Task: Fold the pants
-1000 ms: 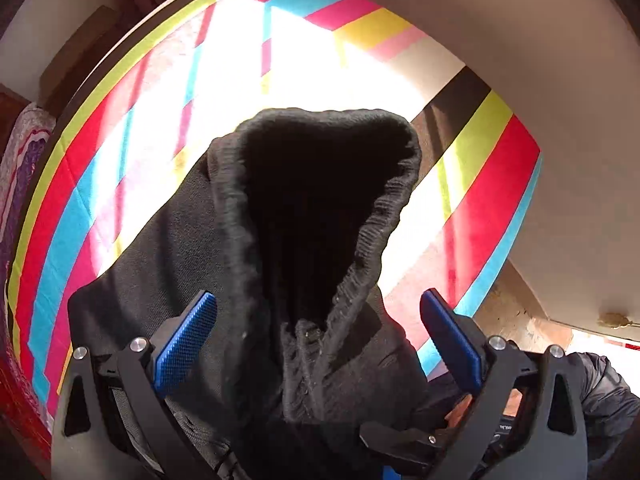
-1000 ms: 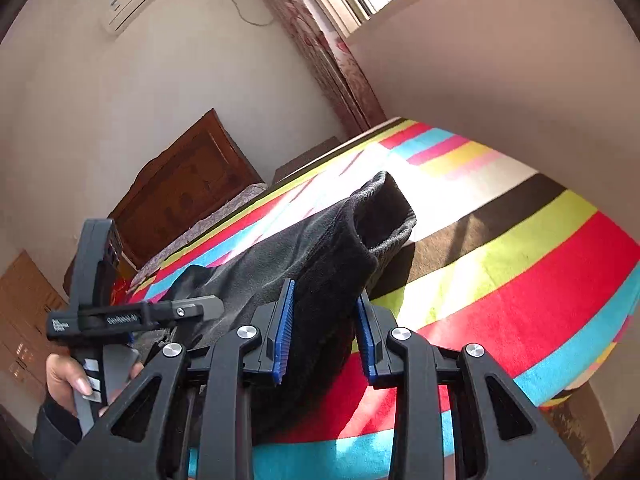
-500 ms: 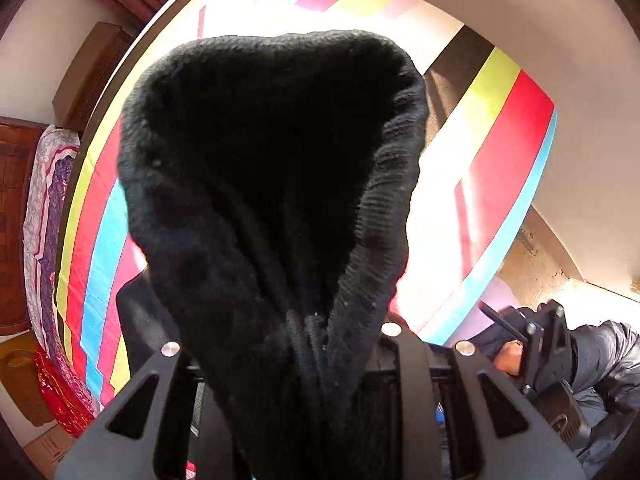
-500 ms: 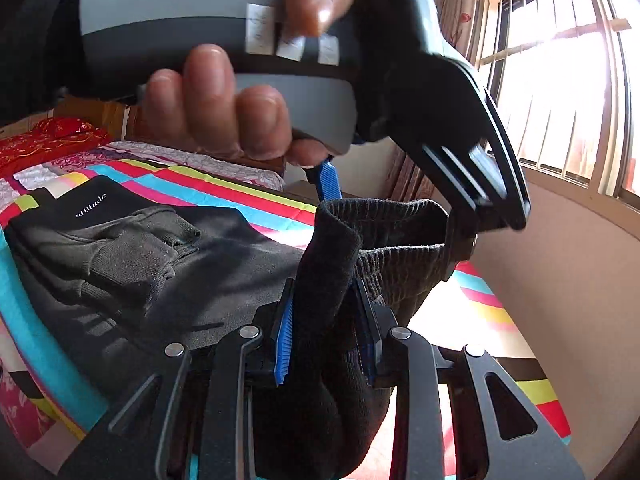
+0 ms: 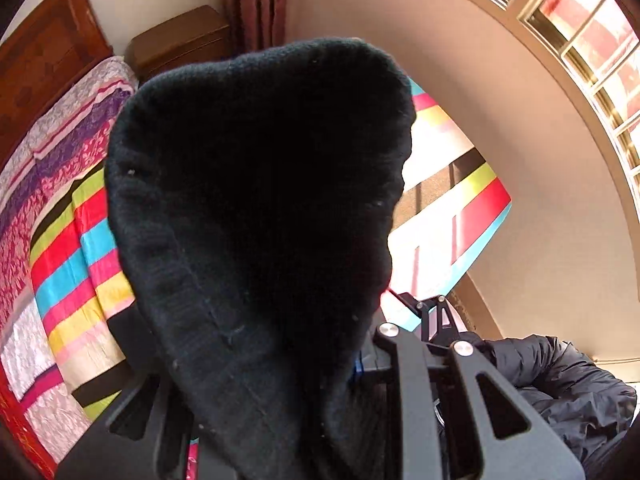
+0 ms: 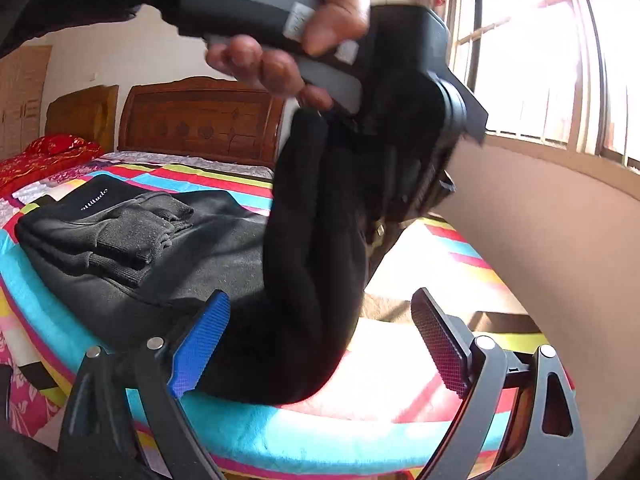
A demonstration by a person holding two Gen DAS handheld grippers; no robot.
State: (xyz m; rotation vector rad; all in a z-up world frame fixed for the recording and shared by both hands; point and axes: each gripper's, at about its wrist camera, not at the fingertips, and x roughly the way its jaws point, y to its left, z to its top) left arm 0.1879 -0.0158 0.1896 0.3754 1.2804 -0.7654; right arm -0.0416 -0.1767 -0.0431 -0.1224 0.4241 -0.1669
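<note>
- Pants point(image 6: 312, 264) — black, thick and fleecy — lie partly on the striped bedspread point(image 6: 248, 436), with one end lifted off it.
- Left tongs point(image 6: 404, 184) sit high in the right wrist view, gripped by a hand point(image 6: 296, 36); they are pinched on the raised end of the pants, which hangs down from them in a thick fold.
- From the left wrist view the dark cloth fills the space straight ahead of those tongs and hides their blue pads.
- Right tongs point(image 6: 320, 344) are spreading apart — the hanging fold lies between the blue pads point(image 6: 198, 350), touching neither that I can see.
- Beyond the left pad of the right tongs, the rest of the pants lies flat, white lettering point(image 6: 95, 199) showing near a folded cuff.
- Wooden headboard point(image 6: 200, 120) stands far ahead; window point(image 6: 560, 52) lies off to the right.
</note>
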